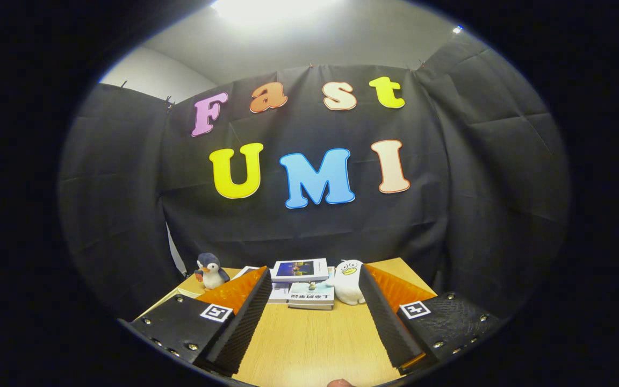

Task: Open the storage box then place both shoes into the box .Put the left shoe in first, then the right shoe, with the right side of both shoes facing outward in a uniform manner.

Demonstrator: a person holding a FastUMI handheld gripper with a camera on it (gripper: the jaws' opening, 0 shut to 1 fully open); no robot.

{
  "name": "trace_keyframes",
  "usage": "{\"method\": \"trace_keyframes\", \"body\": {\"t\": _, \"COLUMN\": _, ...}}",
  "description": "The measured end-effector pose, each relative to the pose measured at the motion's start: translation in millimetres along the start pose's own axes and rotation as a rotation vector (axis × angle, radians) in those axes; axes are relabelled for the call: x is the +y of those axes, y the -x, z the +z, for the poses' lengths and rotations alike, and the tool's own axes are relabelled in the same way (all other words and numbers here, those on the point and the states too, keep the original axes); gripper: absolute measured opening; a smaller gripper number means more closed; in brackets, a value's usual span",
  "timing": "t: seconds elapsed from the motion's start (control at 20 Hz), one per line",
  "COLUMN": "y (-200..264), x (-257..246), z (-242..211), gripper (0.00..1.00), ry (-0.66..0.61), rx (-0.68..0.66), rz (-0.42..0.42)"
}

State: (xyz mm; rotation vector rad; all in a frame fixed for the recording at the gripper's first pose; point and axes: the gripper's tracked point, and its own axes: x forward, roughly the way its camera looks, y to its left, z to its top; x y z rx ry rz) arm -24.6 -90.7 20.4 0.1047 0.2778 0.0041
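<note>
1. The box and shoes are lying somewhere I cannot tell from here; the table [309, 344] is showing bare wood low in the frame.
2. The gripper [314, 277] is hanging wide open over it, holding nothing.
3. Beyond the fingers, at centre, books [301, 270], a penguin [211, 271] and a white plush [348, 282] are sitting.
4. The box lid is probably light and stiff: pinch its edge. Shoes likely flex; grip the heel collar.

Light wood-grain table [315, 338] in black-draped booth — bare in the foreground betw. the spread gripper [312, 277] fingers. Stacked books [303, 285] at the far edge, ahead of the fingertips. Penguin plush [211, 271] on the far-left corner, white duck-billed plush [348, 282] touching the books' right side.
</note>
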Motion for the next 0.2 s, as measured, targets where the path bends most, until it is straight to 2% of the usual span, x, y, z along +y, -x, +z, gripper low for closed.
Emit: {"method": "trace_keyframes", "body": {"t": 0.2, "y": 2.2, "x": 0.2, "z": 0.1, "gripper": 0.98, "ry": 0.000, "rx": -0.005, "rz": -0.002}}
